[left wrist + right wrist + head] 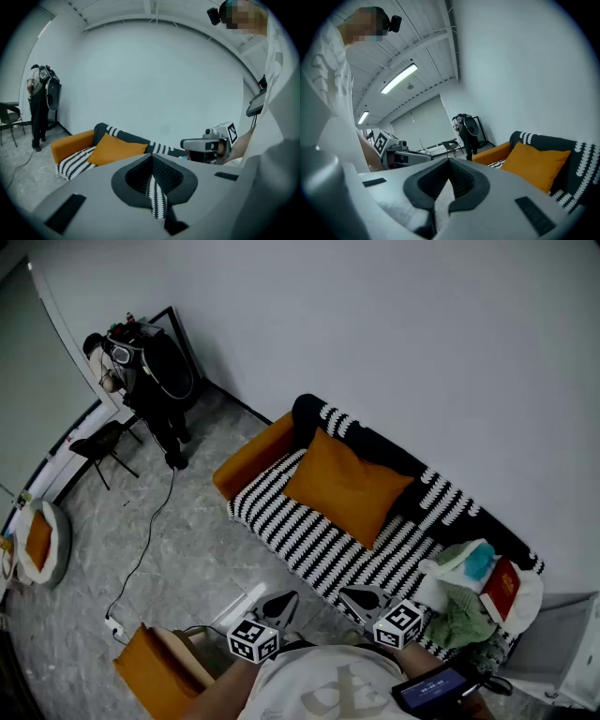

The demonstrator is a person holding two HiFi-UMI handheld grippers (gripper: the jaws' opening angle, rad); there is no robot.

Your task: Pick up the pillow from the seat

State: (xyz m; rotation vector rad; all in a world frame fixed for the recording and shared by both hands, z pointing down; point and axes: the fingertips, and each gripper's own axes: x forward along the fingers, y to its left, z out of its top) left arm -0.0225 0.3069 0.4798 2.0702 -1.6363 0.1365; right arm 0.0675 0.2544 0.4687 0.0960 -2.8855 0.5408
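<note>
Lying well past R gripper (pixel 356 596): pillow (pixel 347 486)

sofa (pixel 300 535) right end: under clothes pile (pixel 464 610) | orange item (pixel 155 673): cut by bottom edge, kind unclear

Pillow (pixel 347 486): plain orange. Sofa seat (pixel 309 542), ahead of left gripper (pixel 281 604): black-and-white stripes; armrest (pixel 251 457) orange. To the right of right gripper (pixel 361 598): red book (pixel 502 589), green cloth (pixel 464 615).
</note>
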